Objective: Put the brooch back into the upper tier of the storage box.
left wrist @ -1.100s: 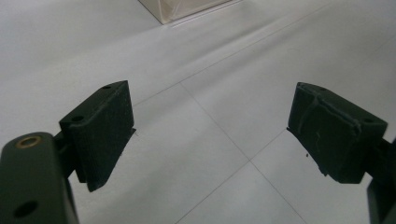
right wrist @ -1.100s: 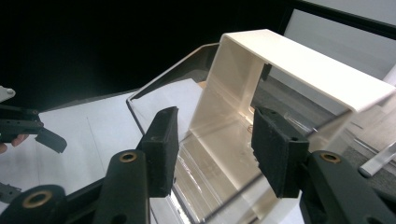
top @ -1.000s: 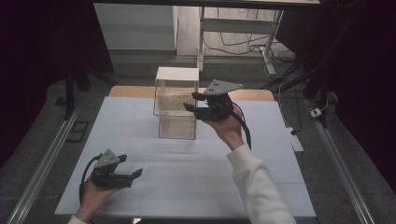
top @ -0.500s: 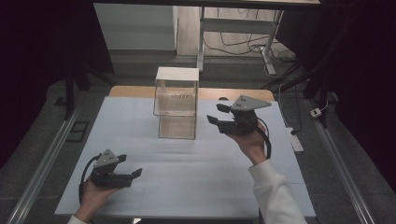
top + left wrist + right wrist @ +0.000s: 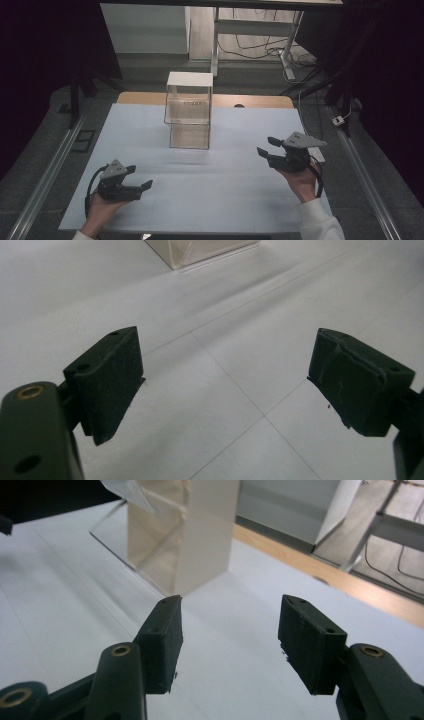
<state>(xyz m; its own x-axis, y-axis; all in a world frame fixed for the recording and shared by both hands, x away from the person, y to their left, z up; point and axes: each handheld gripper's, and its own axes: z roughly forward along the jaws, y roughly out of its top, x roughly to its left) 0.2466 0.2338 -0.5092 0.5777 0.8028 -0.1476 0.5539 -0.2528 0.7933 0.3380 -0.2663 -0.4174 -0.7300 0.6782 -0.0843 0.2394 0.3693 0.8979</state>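
Observation:
A clear two-tier plastic box [image 5: 189,111] with a white top stands upright at the back middle of the white table cover [image 5: 225,200]. My right gripper [image 5: 265,146] hangs to the right of it and nearer the front, jaws pointing left toward the box [image 5: 185,535]. Its jaws have just been opening; the right gripper [image 5: 227,630] is open with nothing between the pads. My left gripper [image 5: 139,177] rests low at the front left, open and empty. In the left gripper view the gripper [image 5: 225,370] faces bare cover, with the box's bottom corner [image 5: 200,250] far ahead.
A strip of wooden tabletop [image 5: 260,101] shows behind the white cover. Metal rails [image 5: 45,175] run along the floor on both sides. Desk legs and loose cables [image 5: 260,47] lie beyond the table, and a small white plug [image 5: 339,120] sits on the floor at the right.
My right gripper has moved from beside the box's upper tier to the right, down and toward the front. The left gripper has stayed put.

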